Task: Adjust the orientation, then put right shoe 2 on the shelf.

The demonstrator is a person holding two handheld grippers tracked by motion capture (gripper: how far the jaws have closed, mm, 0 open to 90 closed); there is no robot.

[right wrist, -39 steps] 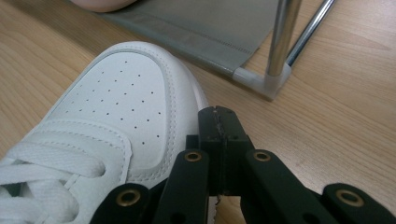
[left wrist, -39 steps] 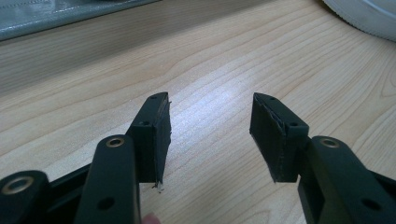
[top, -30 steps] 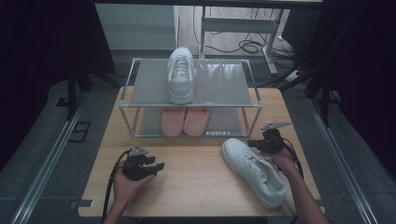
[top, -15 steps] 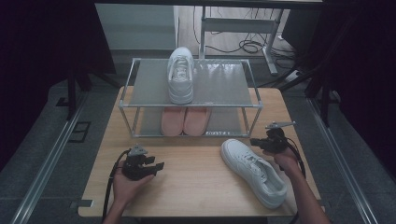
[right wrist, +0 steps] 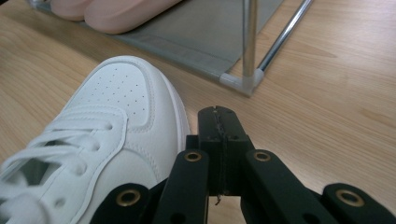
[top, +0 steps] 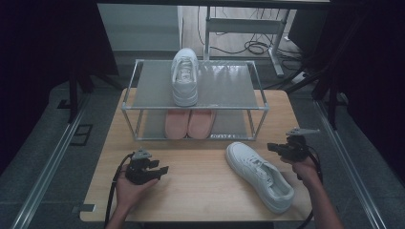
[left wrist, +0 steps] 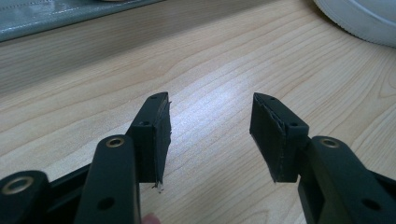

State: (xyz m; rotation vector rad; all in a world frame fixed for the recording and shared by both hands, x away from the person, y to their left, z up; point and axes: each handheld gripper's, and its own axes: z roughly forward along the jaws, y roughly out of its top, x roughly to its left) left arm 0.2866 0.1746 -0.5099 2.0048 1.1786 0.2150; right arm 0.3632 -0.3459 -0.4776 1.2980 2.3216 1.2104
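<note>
My right tongs are closed on nothing beside the white shoe; left tongs are open, empty. A closed approach may push the shoe off the bench.

1. The pink shoes stand on the lower shelf of the shoe rack; the upper shelf covers their back halves in the high view, and the top edge of the right gripper view cuts them off.
2. The white sneaker on the table is cut by the left and bottom edges of the right gripper view; its heel is outside. In the left gripper view, just a slice of its sole shows at the top right corner.
3. The person's forearms are cut by the bottom edge of the high view.
</note>
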